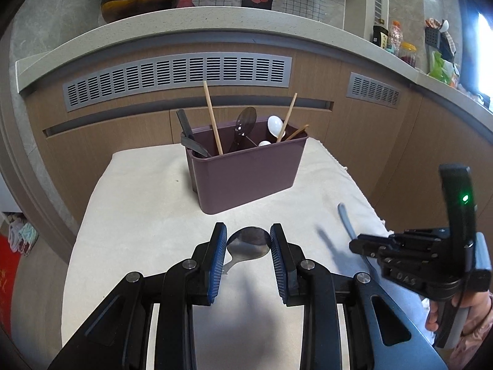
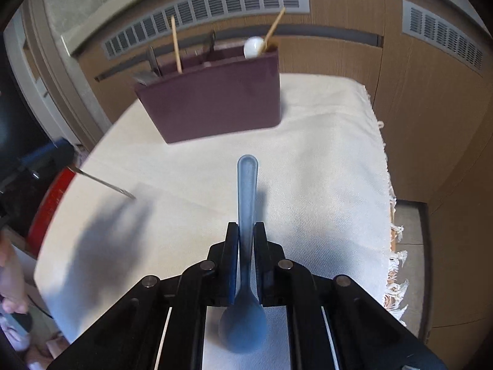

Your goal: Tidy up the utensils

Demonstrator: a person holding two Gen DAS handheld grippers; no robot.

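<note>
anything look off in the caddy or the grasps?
Mildly. The right gripper is shut on the blue spoon bowl-backward, handle pointing at the purple caddy. The left gripper pinches the metal spoon by its bowl edges. No spills or damage visible.

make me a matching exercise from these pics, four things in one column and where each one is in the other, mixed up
Things:
1. metal spoon
2. blue spoon
3. white spoon
4. caddy

Places:
A. standing in the caddy's right end
B. on the white cloth
C. clamped in the right gripper
D. bowl between the left gripper's jaws

Pairs: 1-D, 2-C, 3-A, 4-B
</note>
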